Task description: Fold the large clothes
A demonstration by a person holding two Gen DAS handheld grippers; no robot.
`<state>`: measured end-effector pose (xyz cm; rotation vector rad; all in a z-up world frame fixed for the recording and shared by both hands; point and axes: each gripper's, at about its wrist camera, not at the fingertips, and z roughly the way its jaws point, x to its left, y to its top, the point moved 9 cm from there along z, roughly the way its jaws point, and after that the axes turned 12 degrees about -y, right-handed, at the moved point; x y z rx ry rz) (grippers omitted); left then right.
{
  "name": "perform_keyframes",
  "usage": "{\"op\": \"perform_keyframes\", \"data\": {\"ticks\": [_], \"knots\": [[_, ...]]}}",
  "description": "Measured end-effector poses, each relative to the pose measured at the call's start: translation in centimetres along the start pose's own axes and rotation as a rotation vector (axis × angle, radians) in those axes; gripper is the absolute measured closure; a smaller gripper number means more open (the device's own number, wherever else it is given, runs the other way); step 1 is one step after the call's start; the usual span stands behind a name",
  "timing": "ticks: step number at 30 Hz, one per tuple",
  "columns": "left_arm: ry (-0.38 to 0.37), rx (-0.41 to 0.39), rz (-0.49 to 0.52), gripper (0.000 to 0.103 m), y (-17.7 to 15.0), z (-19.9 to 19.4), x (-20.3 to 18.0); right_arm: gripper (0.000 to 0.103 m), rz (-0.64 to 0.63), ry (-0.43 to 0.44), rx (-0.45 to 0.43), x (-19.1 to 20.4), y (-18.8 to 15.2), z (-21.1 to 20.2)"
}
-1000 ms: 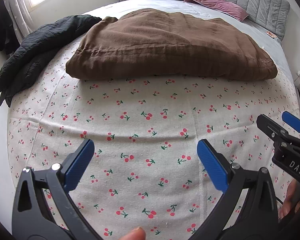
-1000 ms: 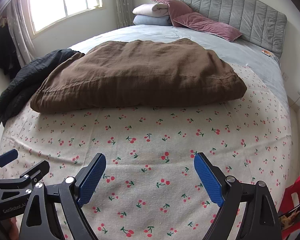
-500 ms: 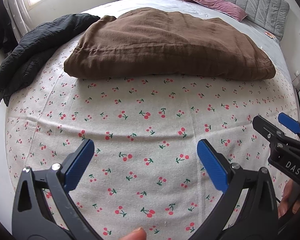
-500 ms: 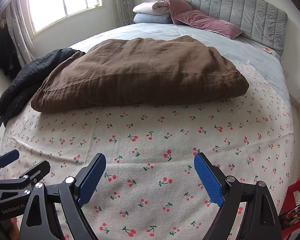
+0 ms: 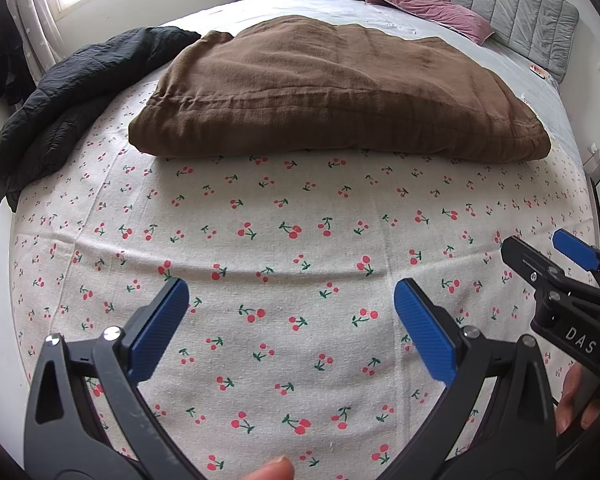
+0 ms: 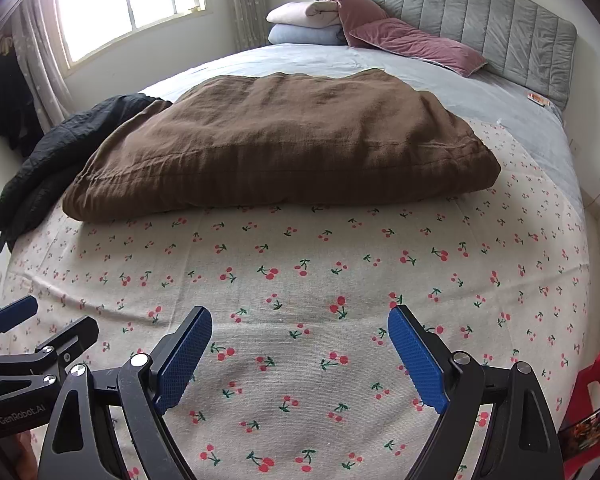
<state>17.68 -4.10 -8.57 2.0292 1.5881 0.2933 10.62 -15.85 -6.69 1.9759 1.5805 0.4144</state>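
A large brown garment lies folded in a thick rectangle across the middle of the bed; it also shows in the right wrist view. My left gripper is open and empty, held over the cherry-print cloth well short of the brown garment. My right gripper is open and empty, also over the cherry-print cloth, to the right of the left one. Each gripper shows at the edge of the other's view.
A black jacket lies crumpled at the bed's left edge, touching the brown garment's far left corner. Pillows and folded blankets sit by the grey headboard. A red object stands off the bed's right side.
Both grippers have drifted slightly back and up from the brown garment; both stay open. The garment has not moved.
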Motion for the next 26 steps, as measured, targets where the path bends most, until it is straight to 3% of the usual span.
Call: {"op": "perform_keyframes", "data": {"ticks": [26], "knots": [[0.004,0.024,-0.031,0.001,-1.1,-1.6,1.0,0.012,-0.021,0.004,-0.001,0.9,-0.6,-2.1]]}}
